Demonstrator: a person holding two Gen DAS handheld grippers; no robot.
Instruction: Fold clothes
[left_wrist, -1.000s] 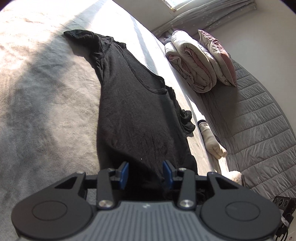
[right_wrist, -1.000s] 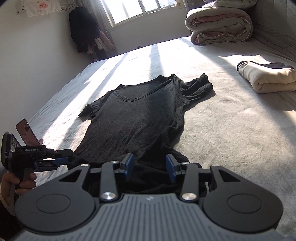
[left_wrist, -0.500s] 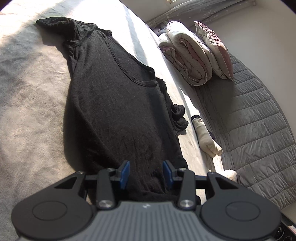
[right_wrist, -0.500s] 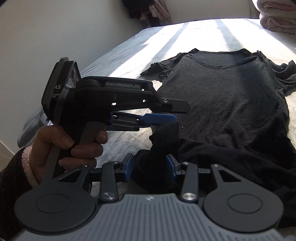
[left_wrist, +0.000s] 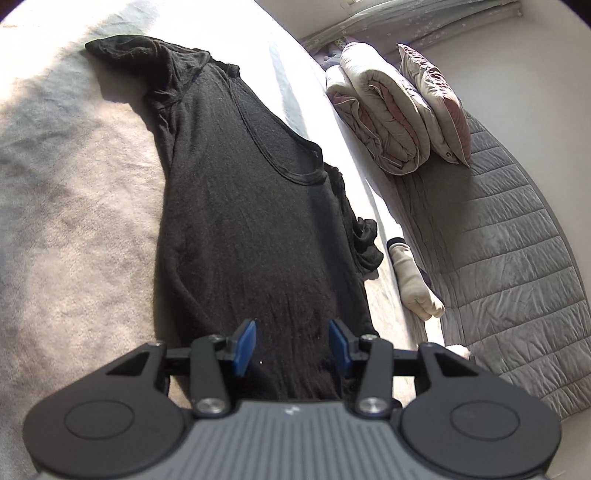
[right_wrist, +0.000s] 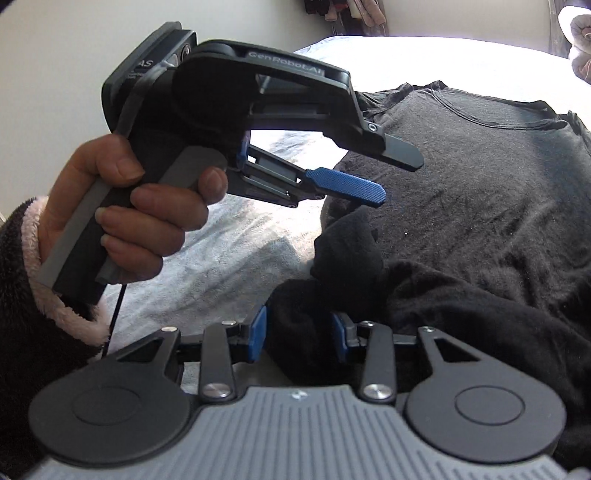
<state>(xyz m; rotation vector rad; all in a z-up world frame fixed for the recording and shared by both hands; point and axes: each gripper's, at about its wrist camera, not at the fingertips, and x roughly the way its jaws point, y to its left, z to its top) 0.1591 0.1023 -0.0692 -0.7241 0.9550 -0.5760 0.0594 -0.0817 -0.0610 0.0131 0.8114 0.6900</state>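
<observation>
A black T-shirt (left_wrist: 251, 206) lies face up along the bed (left_wrist: 66, 229), its neckline toward the upper middle of the left wrist frame and its hem at the bottom, under both tools. One sleeve is spread toward the upper left corner; the other is bunched at the shirt's right edge in the middle of the frame. The body is mostly flat, which suits a fold made lengthwise or from the hem upward.

The left gripper (left_wrist: 291, 345) hangs over the hem end with its blue fingers spread wide; dark cloth shows between them, but the pads do not press on it, so it has hold of nothing that I can see. In the right wrist frame the same tool fills the upper left, held by a hand (right_wrist: 136, 210) in a fleecy sleeve, its fingers pointing at a raised hump of cloth in the middle of the frame.

The right gripper (right_wrist: 299, 332) sits at the lower middle of its own frame, fingers also well apart, with a bunched corner of the hem standing up between them. Whether they pinch it or merely straddle it, I cannot tell.

Both tools crowd one hem corner, likely to gather or release that edge. A folded cream garment (left_wrist: 415, 291) lies at the bed's right edge, with a rolled duvet (left_wrist: 384, 107) and a pillow (left_wrist: 439, 103) beyond.
</observation>
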